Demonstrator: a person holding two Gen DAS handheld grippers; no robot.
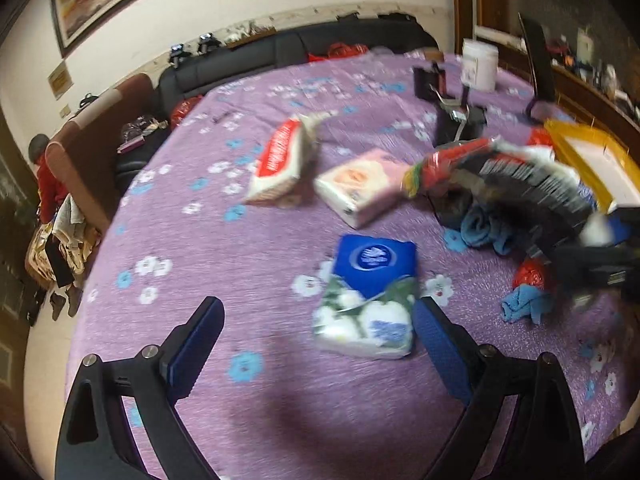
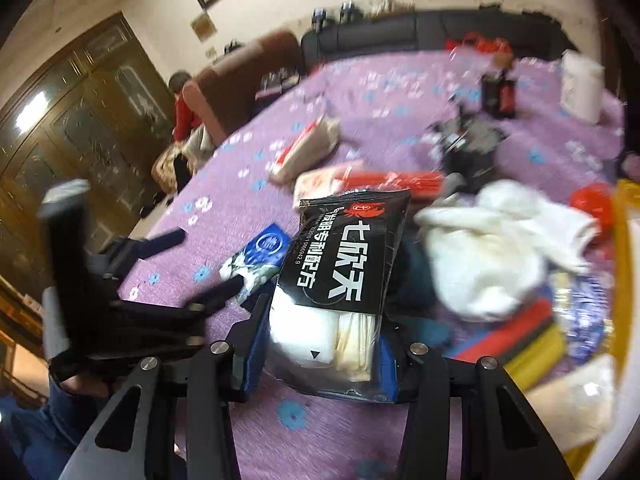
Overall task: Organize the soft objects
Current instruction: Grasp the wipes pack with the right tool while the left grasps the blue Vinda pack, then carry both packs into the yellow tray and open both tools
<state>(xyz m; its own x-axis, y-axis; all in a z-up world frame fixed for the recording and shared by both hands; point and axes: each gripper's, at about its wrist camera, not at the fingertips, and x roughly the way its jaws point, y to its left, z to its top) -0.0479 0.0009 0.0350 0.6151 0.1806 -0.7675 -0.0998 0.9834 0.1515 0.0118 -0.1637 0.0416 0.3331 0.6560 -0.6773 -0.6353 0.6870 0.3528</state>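
Note:
My right gripper (image 2: 320, 340) is shut on a black packet with white Chinese lettering (image 2: 344, 264) and holds it above the purple flowered tablecloth (image 2: 340, 420); the packet also shows in the left wrist view (image 1: 520, 184). My left gripper (image 1: 316, 320) is open and empty, its fingers on either side of a blue and white tissue pack (image 1: 370, 296) lying on the cloth. A pink tissue pack (image 1: 360, 186) and a red and white tissue pack (image 1: 280, 160) lie farther back. The left gripper also shows in the right wrist view (image 2: 192, 264).
Blue cloths (image 1: 484, 228) and a red bag (image 1: 532, 272) lie at the right. A white cloth (image 2: 492, 248) and coloured packs (image 2: 532, 336) sit by a yellow-rimmed tray (image 1: 592, 160). A white jar (image 1: 480, 64), dark bottles (image 2: 498, 92) and a black sofa (image 1: 280, 56) are behind.

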